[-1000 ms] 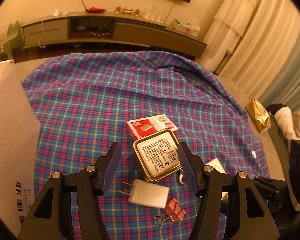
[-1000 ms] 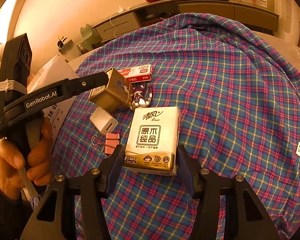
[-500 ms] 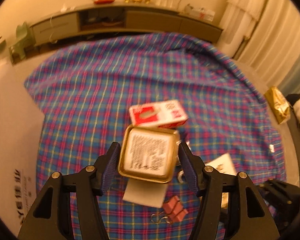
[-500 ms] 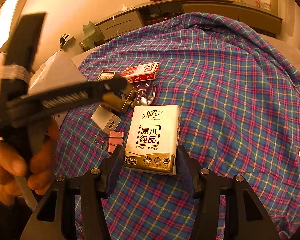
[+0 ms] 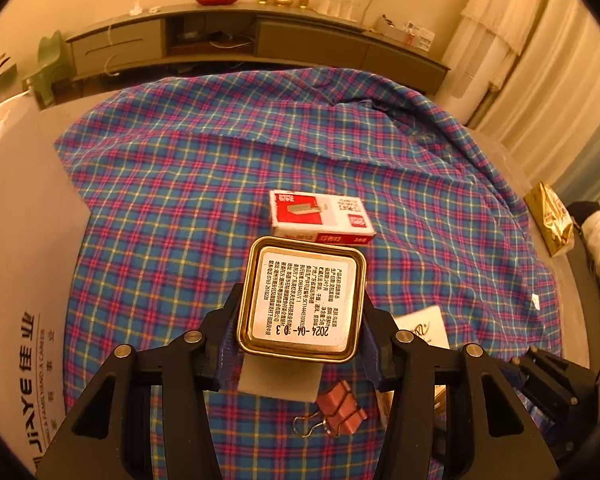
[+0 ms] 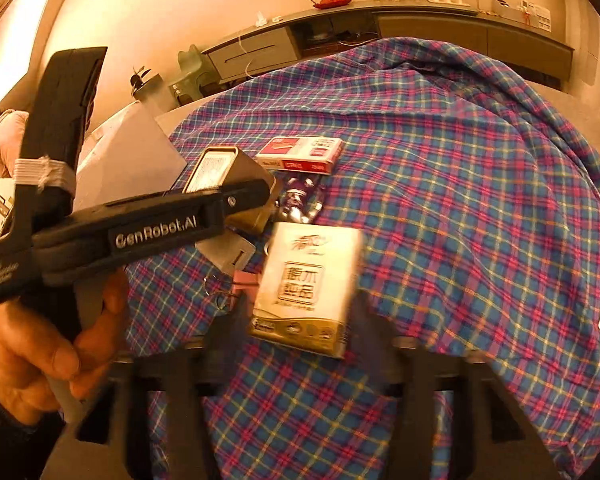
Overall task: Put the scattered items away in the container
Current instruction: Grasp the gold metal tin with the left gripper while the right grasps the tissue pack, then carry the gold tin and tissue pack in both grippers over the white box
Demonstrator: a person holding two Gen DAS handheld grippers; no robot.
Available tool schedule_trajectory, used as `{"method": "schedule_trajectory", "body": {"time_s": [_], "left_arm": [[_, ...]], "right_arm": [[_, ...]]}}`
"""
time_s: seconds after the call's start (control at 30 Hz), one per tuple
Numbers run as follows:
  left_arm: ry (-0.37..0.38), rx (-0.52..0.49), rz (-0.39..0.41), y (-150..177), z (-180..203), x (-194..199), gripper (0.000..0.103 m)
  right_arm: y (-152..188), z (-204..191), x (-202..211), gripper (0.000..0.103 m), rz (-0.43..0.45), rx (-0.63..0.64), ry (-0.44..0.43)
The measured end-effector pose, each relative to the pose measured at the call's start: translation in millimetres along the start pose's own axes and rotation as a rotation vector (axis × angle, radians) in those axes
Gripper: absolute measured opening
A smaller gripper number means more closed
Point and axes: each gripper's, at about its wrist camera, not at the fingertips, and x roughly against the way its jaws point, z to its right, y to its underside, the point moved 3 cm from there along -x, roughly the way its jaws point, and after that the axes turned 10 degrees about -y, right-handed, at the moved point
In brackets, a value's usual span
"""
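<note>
My left gripper (image 5: pixel 300 328) is shut on a square gold tin (image 5: pixel 302 300) with a white label and holds it above the plaid cloth; the tin also shows in the right wrist view (image 6: pixel 228 176). Below it lie a white charger (image 5: pixel 278 380) and a pink binder clip (image 5: pixel 340 404). A red and white staple box (image 5: pixel 320 218) lies just beyond. My right gripper (image 6: pixel 300 332), blurred, stands around a white and gold tissue pack (image 6: pixel 306 284), and its jaws look closed on the pack's sides. A purple foil packet (image 6: pixel 300 200) lies behind the pack.
A white cardboard box (image 5: pixel 16 280) stands at the left edge of the blue plaid cloth (image 5: pixel 220 168). A gold bag (image 5: pixel 550 220) lies off the cloth at the right. A low cabinet runs along the far wall.
My left gripper has closed on the gold tin and lifted it off the cloth. My right gripper has closed in on the tissue pack, which has shifted and tilted.
</note>
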Motion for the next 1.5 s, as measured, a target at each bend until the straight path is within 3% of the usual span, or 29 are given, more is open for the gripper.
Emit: {"method": "schedule_trajectory", "body": {"time_s": [0.17,0.2,0.27,1.07,1.5], "left_arm": [[0.006,0.020,0.020,-2.8,-12.1,14.2,0.052],[0.008,0.020,0.026,-2.9,-13.1,18.0,0.052],[0.016,0.016,0.038,-2.3,-16.9,27.9,0.052],[0.038,0.018,0.215,16.7,-75.0,152.4,0.052],[0.036,0.058,0.271,29.6,-111.1,190.9,0.052]], "right_arm": [[-4.6,-7.0,-25.8,0.065,-0.032,0.083,0.096],[-4.3,-6.2,-28.7,0.058,-0.039,0.087,0.105],[-4.7,-5.6,-29.0,0.056,-0.038,0.089,0.107],[2.7,-70.5,35.6,0.053,0.090,0.127,0.029],[0.5,-117.3,57.9,0.053,0.148,0.181,0.016]]}}
